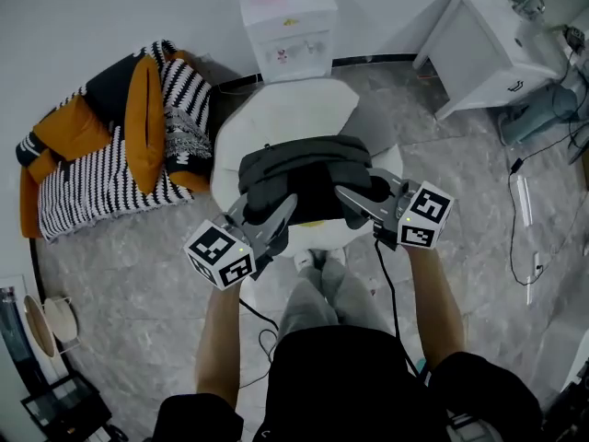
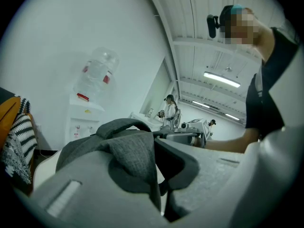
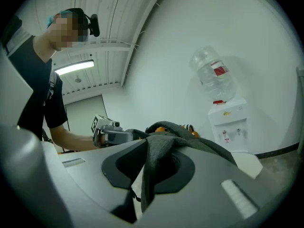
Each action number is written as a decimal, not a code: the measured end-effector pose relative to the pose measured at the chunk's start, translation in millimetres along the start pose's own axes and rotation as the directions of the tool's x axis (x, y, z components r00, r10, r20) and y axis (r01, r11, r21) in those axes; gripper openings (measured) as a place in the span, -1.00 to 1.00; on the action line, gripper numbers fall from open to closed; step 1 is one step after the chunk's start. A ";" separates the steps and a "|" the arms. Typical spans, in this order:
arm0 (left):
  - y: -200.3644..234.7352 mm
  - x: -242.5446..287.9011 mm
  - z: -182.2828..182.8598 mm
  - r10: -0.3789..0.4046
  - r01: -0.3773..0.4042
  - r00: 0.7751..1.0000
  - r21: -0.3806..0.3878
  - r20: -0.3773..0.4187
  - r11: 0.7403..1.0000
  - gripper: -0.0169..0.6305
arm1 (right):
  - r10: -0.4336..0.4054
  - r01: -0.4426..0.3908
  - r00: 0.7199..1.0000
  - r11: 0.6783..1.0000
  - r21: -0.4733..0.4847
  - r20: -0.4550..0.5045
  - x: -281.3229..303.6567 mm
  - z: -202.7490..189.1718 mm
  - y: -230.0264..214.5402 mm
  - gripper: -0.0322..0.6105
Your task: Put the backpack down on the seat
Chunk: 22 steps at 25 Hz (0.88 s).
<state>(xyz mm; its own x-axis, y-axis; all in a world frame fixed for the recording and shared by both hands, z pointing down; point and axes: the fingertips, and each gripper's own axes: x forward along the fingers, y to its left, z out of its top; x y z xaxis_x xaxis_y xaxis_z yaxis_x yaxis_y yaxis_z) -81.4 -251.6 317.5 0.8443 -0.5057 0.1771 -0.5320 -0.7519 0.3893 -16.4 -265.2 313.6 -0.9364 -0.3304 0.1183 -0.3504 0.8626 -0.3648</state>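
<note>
A dark grey backpack hangs between my two grippers over the white seat. My left gripper is shut on a grey fabric strap at the backpack's near left side. On the near right side my right gripper is shut on another fold of the backpack's fabric. The backpack's top handle arches up in the left gripper view. Whether the bag's bottom touches the seat is hidden.
A white water dispenser stands behind the seat. To the left lies an orange and black-and-white striped cushion pile. A white cabinet stands at the back right, and cables trail over the marble floor. The person's legs are just before the seat.
</note>
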 end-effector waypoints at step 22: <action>44.0 13.0 -64.3 -0.016 0.008 0.997 -0.098 -0.079 0.995 -0.87 | -0.054 0.059 0.997 0.993 0.105 -0.058 19.4 -67.8 -33.8 -0.74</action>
<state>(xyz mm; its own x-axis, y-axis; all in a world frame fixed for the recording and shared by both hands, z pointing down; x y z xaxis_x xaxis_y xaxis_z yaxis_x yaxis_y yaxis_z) -89.7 -264.0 395.0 0.8549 -0.4588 0.2423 -0.5167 -0.7107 0.4775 -23.9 -274.9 390.8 -0.9158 -0.3535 0.1907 -0.4016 0.7967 -0.4517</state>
